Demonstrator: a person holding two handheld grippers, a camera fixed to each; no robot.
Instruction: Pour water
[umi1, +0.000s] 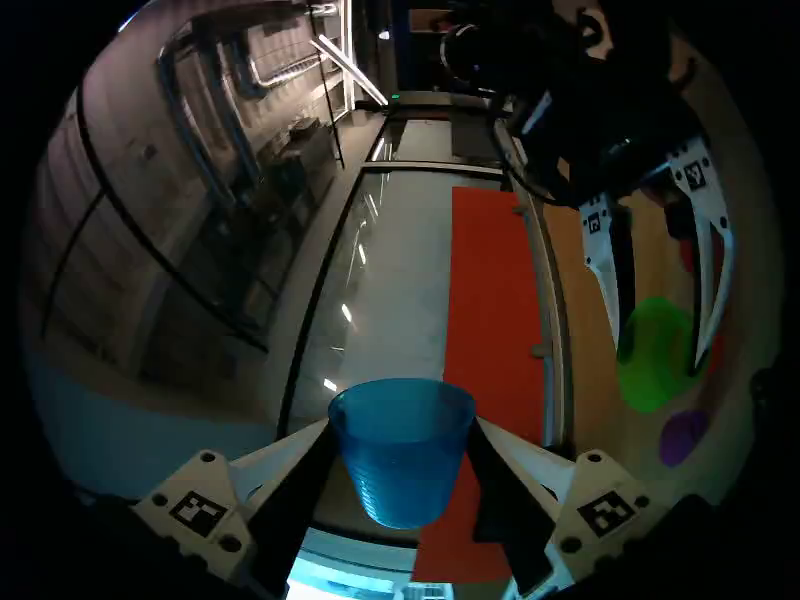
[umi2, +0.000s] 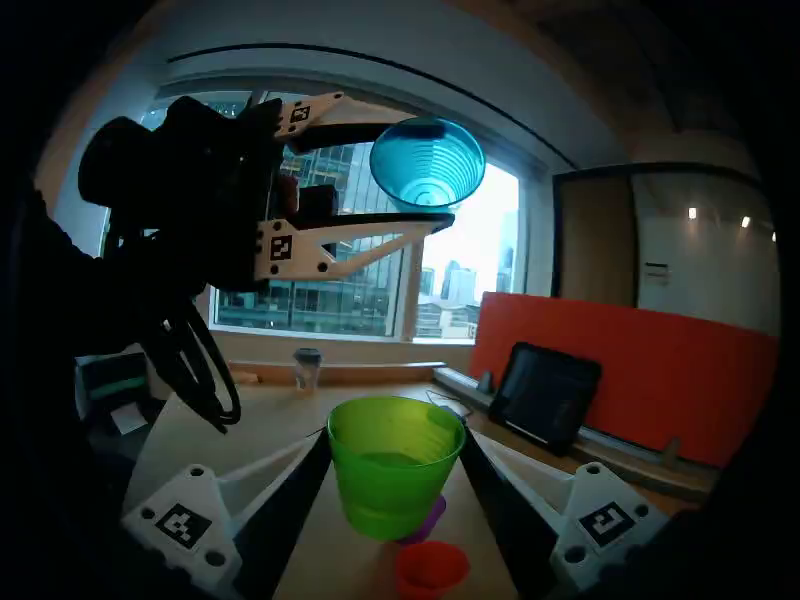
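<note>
A blue ribbed cup sits between the fingers of my left gripper, which is shut on it. In the right gripper view the blue cup is tipped on its side, high up, with its mouth facing the camera, held by the left gripper. My right gripper is shut on a green cup, upright just above the wooden table. In the left gripper view the green cup shows between the right gripper's fingers. I see no stream of water.
An orange cup and a purple cup stand on the table under the green cup. A tablet leans against the orange partition on the right. A small jar stands near the window sill.
</note>
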